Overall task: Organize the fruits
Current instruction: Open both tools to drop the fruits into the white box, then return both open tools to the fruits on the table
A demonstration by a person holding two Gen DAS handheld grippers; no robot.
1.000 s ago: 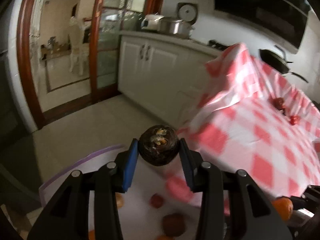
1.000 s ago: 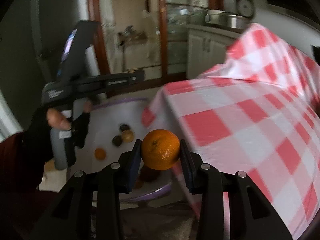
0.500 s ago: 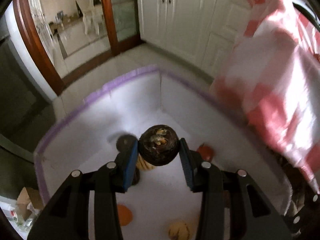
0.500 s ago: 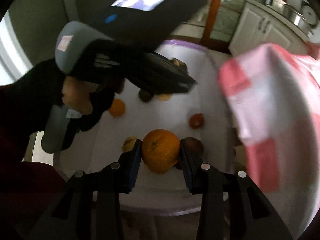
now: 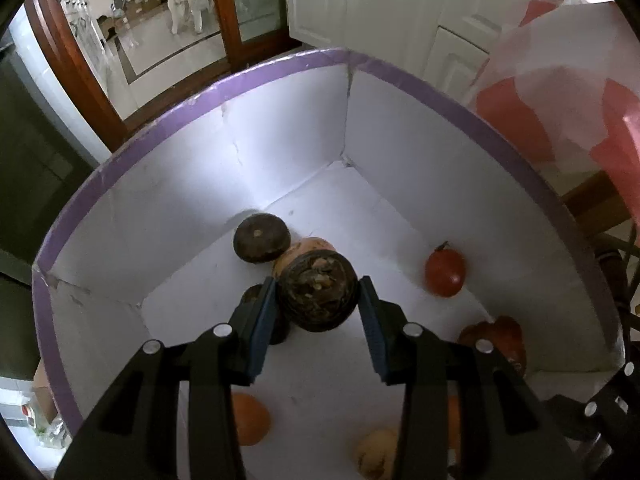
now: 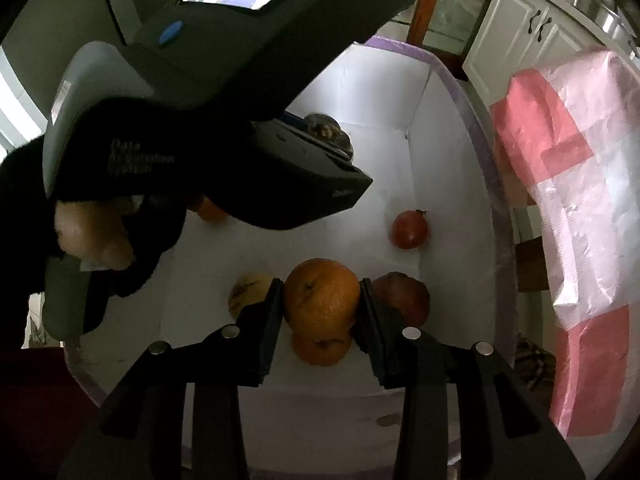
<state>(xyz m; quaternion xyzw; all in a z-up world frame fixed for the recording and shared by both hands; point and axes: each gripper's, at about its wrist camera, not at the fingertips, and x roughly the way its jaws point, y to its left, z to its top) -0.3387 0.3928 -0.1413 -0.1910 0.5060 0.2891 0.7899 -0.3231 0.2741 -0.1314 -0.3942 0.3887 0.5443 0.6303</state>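
Note:
My left gripper is shut on a dark brown round fruit and points down into a white box with a purple rim. Another dark fruit and a tan one lie just beyond it on the box floor. My right gripper is shut on an orange, held low in the same box above a second orange. The left gripper's body, in a gloved hand, fills the upper left of the right wrist view.
Several loose fruits lie in the box: a red one, a reddish-brown one, an orange one and a yellowish one. A pink-and-white checked tablecloth hangs along the box's right side. White cabinets stand behind.
Both grippers have come down from beside the table into the box, tilting steeply downward, each still holding its fruit. The box floor and its fruits are now much closer.

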